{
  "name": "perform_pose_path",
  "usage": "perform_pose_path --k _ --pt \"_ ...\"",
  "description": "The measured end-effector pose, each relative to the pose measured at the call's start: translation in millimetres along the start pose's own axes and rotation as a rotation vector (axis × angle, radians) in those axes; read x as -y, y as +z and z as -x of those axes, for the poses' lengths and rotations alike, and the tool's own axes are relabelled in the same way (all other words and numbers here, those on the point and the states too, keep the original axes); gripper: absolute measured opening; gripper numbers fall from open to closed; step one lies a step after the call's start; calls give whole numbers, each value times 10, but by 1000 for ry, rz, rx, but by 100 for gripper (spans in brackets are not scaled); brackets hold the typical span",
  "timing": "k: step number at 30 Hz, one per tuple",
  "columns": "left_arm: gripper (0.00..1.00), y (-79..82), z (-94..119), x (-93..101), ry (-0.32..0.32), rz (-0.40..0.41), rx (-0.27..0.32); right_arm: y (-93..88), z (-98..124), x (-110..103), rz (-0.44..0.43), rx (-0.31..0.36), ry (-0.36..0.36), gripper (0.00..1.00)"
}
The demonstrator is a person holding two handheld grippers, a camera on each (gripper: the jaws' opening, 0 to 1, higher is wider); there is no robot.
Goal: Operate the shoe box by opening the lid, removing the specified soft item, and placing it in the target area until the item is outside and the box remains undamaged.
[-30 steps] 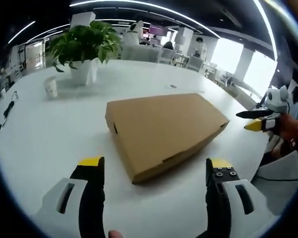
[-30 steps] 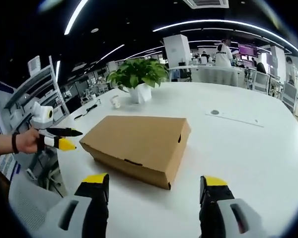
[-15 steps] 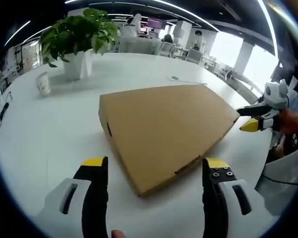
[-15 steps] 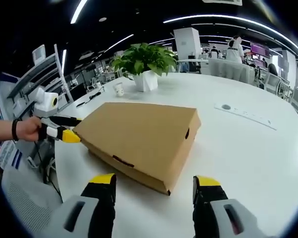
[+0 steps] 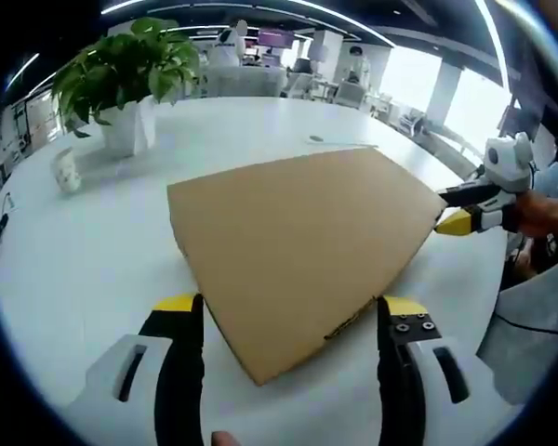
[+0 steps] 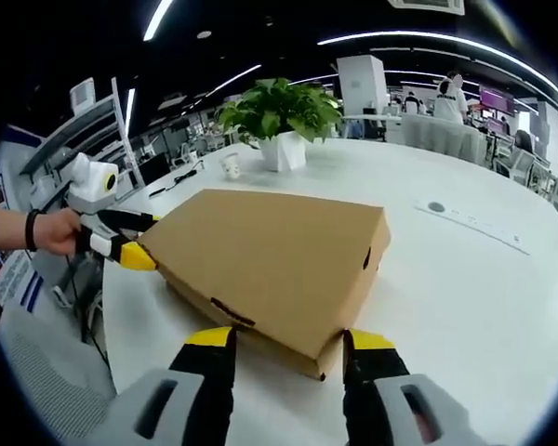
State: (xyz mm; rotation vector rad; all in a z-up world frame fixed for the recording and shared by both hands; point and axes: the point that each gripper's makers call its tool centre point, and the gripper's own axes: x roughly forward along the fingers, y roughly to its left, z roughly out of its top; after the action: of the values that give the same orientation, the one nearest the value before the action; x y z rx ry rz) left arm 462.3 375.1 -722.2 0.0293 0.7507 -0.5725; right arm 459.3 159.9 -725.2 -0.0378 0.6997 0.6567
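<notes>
In the left gripper view the left gripper [image 5: 286, 311] stands with jaws apart astride the near corner of the one plain brown cardboard shoe box [image 5: 298, 237], lid down, on the round white table [image 5: 84, 251]. The right gripper [image 6: 284, 342], also spread, flanks its own corner. The box looks light, stiff but easily creased; the lid's lower edge seems the safest hold. Beyond, at eleven o'clock: one small paper cup [image 5: 66, 171], one leafy potted plant [image 5: 126, 79].
</notes>
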Motion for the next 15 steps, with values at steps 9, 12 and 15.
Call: perform_pose_path --k 9,12,15 --pt "72 -11 31 13 6 6 -7 2 0 -13 -8 -9 -2 41" --pt "72 -17 50 11 5 10 -8 -16 21 -47 -16 -8 -3 41" --pt "71 -30 72 18 6 11 -10 -25 24 -52 -19 -11 -5 41"
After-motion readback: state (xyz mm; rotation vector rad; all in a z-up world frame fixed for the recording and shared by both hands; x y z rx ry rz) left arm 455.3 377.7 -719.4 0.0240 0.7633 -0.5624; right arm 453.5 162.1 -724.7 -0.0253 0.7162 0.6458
